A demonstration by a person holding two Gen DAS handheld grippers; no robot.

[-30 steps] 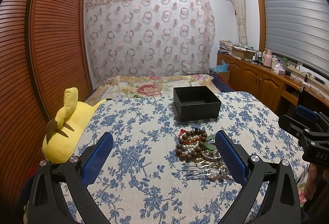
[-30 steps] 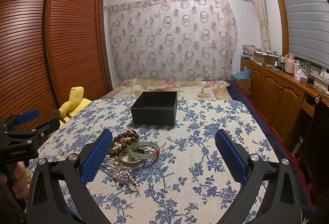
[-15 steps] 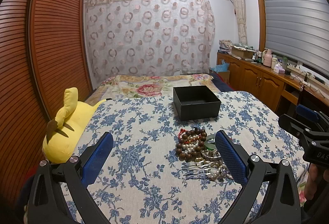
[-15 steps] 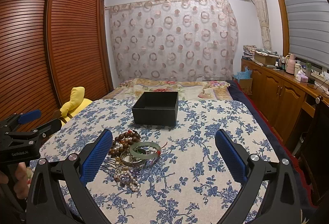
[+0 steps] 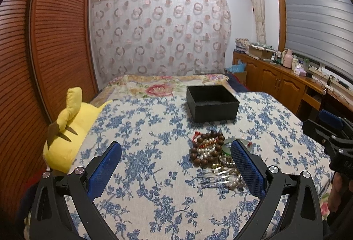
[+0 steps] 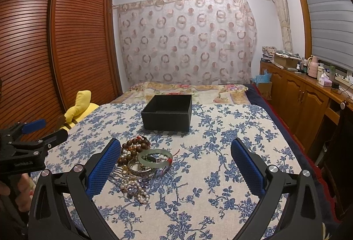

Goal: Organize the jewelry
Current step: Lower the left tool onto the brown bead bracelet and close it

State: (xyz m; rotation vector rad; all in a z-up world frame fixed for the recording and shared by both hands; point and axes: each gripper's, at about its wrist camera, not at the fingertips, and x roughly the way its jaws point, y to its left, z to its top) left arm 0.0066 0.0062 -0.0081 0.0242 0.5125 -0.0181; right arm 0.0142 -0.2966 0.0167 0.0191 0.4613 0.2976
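Both grippers hover wide apart, left gripper [image 5: 176, 162] and right gripper [image 6: 176, 162], gripping nothing. The tangled heap of beaded bracelets, pearls and a green bangle [image 6: 141, 160] lies mid-tablecloth [image 6: 220, 151], near the open black square box [image 6: 167, 112].

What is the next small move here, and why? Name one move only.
Probably lower the right gripper onto the pale green jade bangle. The bangle lies on top of the jewelry pile, nearest that gripper's open jaws. The open black square box behind the pile looks empty. Both grippers hold nothing; the left gripper is open too.
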